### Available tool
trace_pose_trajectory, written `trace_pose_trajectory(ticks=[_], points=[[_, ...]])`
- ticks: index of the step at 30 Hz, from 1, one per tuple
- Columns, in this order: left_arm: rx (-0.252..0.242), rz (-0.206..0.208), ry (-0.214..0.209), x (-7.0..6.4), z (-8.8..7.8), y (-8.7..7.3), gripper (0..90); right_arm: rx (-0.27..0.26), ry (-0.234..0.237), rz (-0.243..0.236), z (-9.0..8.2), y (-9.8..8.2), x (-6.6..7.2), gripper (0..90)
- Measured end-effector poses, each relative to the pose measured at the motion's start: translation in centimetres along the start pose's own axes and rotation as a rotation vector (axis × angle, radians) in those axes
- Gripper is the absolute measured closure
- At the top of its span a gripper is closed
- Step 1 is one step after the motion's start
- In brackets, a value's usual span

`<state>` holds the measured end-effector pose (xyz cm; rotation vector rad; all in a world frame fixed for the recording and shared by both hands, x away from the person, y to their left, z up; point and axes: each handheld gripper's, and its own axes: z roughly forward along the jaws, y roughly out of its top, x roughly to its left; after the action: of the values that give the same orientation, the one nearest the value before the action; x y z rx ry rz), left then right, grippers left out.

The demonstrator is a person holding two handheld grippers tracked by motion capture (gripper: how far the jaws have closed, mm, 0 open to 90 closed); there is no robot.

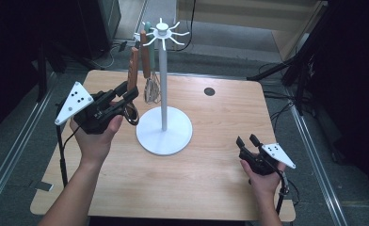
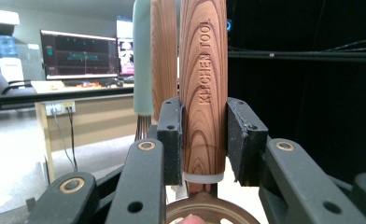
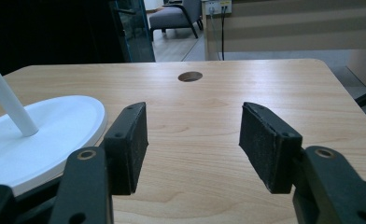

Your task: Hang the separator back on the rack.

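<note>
Hanging utensils [image 1: 146, 63]: three; stand [image 1: 164, 129]: one

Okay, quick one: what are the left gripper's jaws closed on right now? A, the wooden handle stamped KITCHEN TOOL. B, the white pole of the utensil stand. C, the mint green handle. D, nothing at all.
A: in the left gripper view the left gripper has both pads pressed against the wooden handle stamped KITCHEN TOOL, while the mint green handle hangs behind it, untouched.
</note>
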<state>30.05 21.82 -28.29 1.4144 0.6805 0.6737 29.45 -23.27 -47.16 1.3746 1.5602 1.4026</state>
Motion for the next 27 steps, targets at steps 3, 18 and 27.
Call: trace_pose_trajectory(ticks=[3,18,27], points=[[-0.009,0.005,-0.003,-0.1,0.3,0.3,70.6,-0.001,0.0,-0.003,0.0,0.0,0.0,42.7],[-0.015,0.011,0.001,-0.5,1.5,1.0,70.5,0.0,0.002,-0.003,0.0,0.0,0.0,42.7],[0.009,0.011,-0.01,-0.4,2.4,0.8,70.5,0.0,0.002,-0.005,0.0,0.0,0.0,42.7]])
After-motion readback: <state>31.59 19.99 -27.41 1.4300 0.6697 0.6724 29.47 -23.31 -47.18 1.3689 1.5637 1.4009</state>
